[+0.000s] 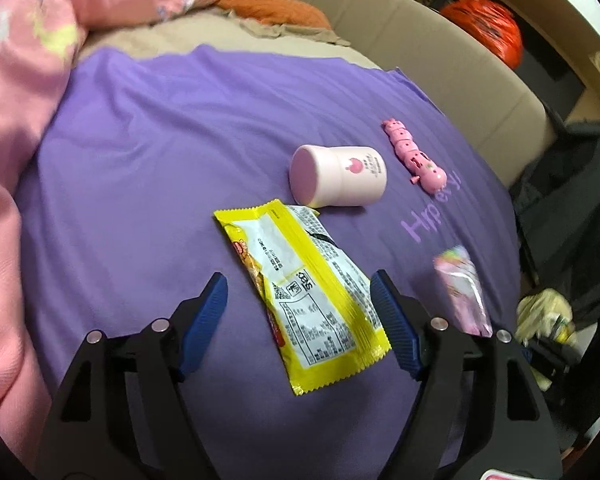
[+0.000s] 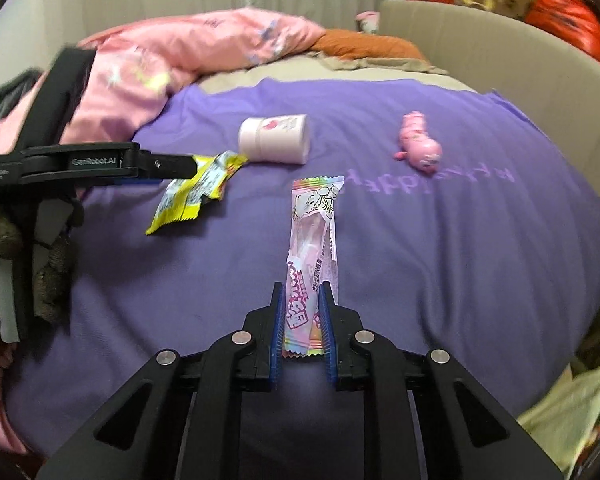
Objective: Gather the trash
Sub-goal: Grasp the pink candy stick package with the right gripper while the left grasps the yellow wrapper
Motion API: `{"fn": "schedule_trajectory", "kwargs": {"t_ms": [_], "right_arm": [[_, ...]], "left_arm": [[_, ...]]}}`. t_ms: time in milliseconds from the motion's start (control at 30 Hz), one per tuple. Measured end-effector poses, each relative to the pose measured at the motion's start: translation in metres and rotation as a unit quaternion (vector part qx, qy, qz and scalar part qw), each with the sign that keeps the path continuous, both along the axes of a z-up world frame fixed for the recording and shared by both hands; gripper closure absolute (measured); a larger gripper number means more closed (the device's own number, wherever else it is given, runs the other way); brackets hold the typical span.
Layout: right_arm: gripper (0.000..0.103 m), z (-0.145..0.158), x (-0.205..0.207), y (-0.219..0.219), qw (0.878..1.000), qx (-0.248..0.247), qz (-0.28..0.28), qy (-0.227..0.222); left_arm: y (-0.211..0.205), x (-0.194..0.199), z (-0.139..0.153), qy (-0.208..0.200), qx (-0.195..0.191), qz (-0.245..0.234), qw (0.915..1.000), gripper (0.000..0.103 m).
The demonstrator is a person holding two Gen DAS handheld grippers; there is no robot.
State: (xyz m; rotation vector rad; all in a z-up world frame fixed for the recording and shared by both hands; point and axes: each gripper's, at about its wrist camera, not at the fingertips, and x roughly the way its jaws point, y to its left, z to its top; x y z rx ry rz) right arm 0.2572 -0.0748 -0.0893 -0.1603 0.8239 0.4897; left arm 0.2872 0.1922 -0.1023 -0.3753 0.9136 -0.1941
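Observation:
A yellow snack wrapper lies flat on the purple cloth, printed side up. My left gripper stands open astride it, one blue pad on each side and neither touching. From the right wrist view, that gripper's finger reaches over the yellow wrapper. A long pink candy wrapper points away from my right gripper, whose blue pads pinch its near end. The same pink wrapper shows blurred at the right of the left wrist view.
A pink jar lies on its side beyond the yellow wrapper, with a pink caterpillar toy to its right. A pink quilt is heaped on the left. The beige bed frame curves behind, and a pale plastic bag sits at lower right.

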Motion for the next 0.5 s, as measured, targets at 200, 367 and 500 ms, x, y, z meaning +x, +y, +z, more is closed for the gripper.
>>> {"fn": "schedule_trajectory", "kwargs": {"t_ms": [200,367,500], "right_arm": [[0.092,-0.003,-0.007,-0.018,0.998,0.041,-0.046,0.013],[0.092,0.0,-0.017,-0.023,0.998,0.046,-0.046,0.011],[0.088,0.007,-0.024,-0.023,0.999,0.045,-0.012,0.019]], "left_arm": [[-0.006,0.019,-0.01,0.025,0.011,0.016,0.9995,0.033],[-0.018,0.017,-0.01,0.031,0.068,0.004,0.9972,0.058],[-0.011,-0.001,-0.001,0.032,0.038,-0.026,0.9985,0.065]]}}
